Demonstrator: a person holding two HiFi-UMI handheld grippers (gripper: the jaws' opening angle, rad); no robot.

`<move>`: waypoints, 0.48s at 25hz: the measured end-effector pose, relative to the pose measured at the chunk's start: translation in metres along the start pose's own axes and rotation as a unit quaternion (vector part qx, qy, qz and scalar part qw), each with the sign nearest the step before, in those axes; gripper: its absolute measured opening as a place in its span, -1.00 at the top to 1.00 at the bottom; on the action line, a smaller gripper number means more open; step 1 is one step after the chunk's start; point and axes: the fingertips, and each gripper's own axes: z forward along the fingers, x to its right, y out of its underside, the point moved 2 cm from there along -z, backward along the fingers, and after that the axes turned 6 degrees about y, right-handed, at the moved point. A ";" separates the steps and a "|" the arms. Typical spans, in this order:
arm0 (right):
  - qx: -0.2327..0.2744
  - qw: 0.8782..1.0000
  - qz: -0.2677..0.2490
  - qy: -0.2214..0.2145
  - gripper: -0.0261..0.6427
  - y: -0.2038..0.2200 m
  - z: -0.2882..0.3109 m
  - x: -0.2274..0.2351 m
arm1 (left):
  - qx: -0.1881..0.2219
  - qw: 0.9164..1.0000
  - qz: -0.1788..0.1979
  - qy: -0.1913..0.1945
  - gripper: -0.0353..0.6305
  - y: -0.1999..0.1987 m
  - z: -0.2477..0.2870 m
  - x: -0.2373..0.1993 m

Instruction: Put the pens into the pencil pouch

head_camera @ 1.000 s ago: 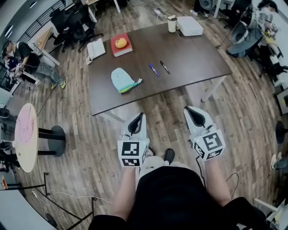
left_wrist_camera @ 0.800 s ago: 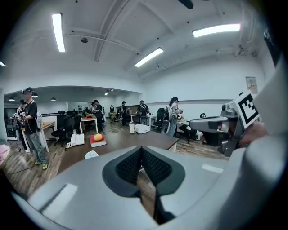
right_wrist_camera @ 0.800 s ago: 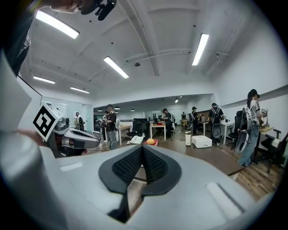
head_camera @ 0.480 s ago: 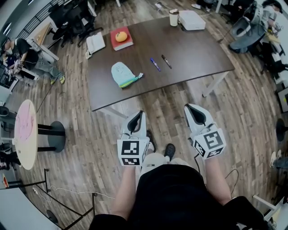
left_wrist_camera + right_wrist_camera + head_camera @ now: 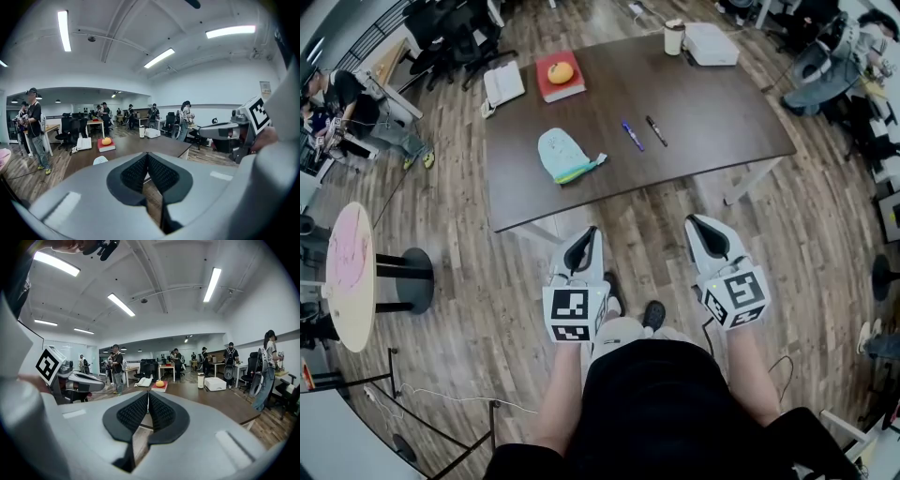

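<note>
A light teal pencil pouch (image 5: 563, 155) lies on the dark brown table (image 5: 712, 112), near its front edge. To its right lie a blue pen (image 5: 631, 135) and a black pen (image 5: 655, 130), side by side and apart from the pouch. My left gripper (image 5: 590, 232) and right gripper (image 5: 693, 222) hang over the wooden floor, short of the table, both shut and empty. In the left gripper view the pads (image 5: 137, 171) meet at the tip, with the pouch (image 5: 100, 160) just beyond. The right gripper view shows its pads (image 5: 161, 411) closed too.
A red book with an orange fruit (image 5: 560, 73), a white notebook (image 5: 503, 82), a cup (image 5: 674, 37) and a white box (image 5: 712, 44) sit along the table's far side. A round pink side table (image 5: 349, 277) stands at the left. Office chairs and people stand beyond.
The table has drawn nearer and lower in the head view as I step toward it. Both grippers have edged forward, still shut and empty.
</note>
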 end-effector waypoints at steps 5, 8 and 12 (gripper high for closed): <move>-0.009 1.000 -0.006 -0.006 0.89 -0.007 0.023 -0.005 | -0.001 1.000 0.000 0.000 0.90 -0.002 0.010 -0.020; -0.012 1.000 -0.008 -0.005 0.88 -0.010 0.037 -0.006 | -0.003 1.000 0.008 -0.002 0.90 -0.005 0.017 -0.033; -0.019 1.000 -0.011 -0.005 0.84 -0.014 0.060 -0.009 | -0.008 1.000 0.008 0.002 0.82 -0.005 0.027 -0.053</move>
